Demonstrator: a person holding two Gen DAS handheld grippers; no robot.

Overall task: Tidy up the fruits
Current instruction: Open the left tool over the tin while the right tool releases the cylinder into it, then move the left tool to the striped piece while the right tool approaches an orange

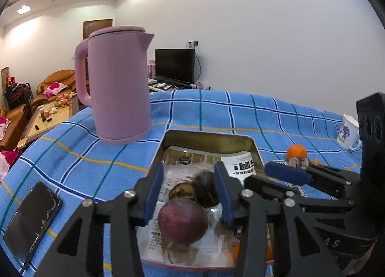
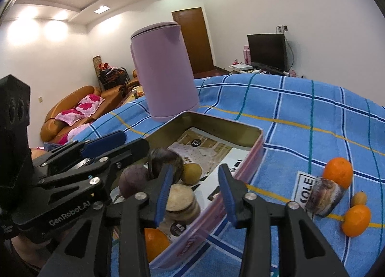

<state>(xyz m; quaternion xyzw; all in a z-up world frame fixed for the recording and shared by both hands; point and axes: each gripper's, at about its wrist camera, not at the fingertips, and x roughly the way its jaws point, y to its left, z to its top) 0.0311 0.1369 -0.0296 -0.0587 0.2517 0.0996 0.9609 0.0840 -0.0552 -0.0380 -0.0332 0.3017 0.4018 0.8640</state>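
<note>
Fruit sits in the tin on the blue checked cloth: we see a purple passion fruit lying free between the parted pads of our left gripper. Our right gripper is spread too, gripping nothing, over the tin's edge. Two oranges wait outside, near a pink kettle.

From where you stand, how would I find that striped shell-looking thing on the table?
Start at the pink tin on the blue checked cloth and look to its right, outside it. There, between two oranges, lies the shell-like piece beside a white card. It alone is banded brown and cream, not plain orange.
</note>
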